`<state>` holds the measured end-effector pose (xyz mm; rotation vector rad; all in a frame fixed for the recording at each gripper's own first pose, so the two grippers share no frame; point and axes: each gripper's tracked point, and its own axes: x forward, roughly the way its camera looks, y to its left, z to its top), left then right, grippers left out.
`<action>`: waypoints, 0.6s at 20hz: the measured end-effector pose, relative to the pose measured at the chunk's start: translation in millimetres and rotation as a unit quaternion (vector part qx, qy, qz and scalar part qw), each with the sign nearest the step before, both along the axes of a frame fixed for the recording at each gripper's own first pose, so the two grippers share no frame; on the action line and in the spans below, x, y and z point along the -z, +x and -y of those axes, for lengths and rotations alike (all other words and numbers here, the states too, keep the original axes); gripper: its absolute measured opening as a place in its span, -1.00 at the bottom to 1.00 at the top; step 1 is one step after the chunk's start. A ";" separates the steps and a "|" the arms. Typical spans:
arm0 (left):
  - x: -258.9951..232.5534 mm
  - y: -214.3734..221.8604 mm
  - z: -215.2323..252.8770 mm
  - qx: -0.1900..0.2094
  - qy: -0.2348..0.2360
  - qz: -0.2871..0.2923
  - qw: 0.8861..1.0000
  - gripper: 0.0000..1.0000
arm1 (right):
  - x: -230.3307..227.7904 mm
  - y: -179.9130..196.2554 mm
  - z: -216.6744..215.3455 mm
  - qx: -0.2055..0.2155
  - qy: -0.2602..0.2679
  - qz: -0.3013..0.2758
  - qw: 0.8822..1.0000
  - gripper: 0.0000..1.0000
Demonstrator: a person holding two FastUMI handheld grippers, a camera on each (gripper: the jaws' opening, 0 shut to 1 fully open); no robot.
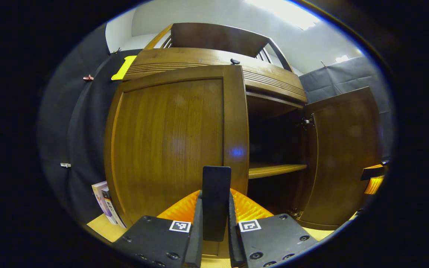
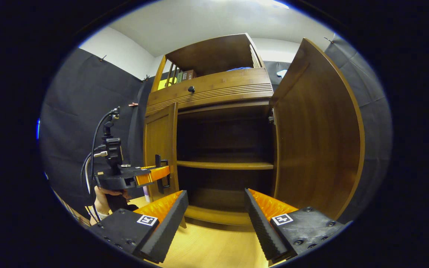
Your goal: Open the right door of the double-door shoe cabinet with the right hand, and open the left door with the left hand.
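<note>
The wooden shoe cabinet's left door [image 1: 169,141] stands closed or nearly so. My left gripper [image 1: 216,199] is shut on that door's dark upright handle [image 1: 216,180], which sits between its two fingers. The right door [image 1: 343,156] is swung wide open, and a dark interior with one shelf [image 1: 274,170] lies behind it. In the right gripper view my right gripper [image 2: 216,216] is open and holds nothing, a little in front of the open compartment. The open right door [image 2: 318,141] is to its right. The left gripper [image 2: 160,175] and the hand [image 2: 104,197] holding it are at the left door [image 2: 160,145].
A drawer with a small dark knob [image 2: 191,89] runs above the doors, and an open top shelf holds books [image 2: 184,76]. More books [image 1: 104,203] lean beside the cabinet's left side. Pale wooden floor [image 2: 214,245] lies in front, with black cloth walls around.
</note>
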<state>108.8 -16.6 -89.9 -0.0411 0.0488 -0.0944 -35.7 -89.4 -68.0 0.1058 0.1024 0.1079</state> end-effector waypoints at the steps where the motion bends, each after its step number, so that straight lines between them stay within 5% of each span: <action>1: 0.0 -8.3 -2.4 0.002 0.001 -0.001 1.000 -0.36 | -1.2 -0.9 -2.9 -0.003 0.001 0.001 1.000 0.90; 12: -9.8 -80.3 -45.8 -0.023 0.008 -0.002 1.000 -0.37 | -3.8 -7.6 -64.8 -0.059 -0.017 0.003 0.998 0.92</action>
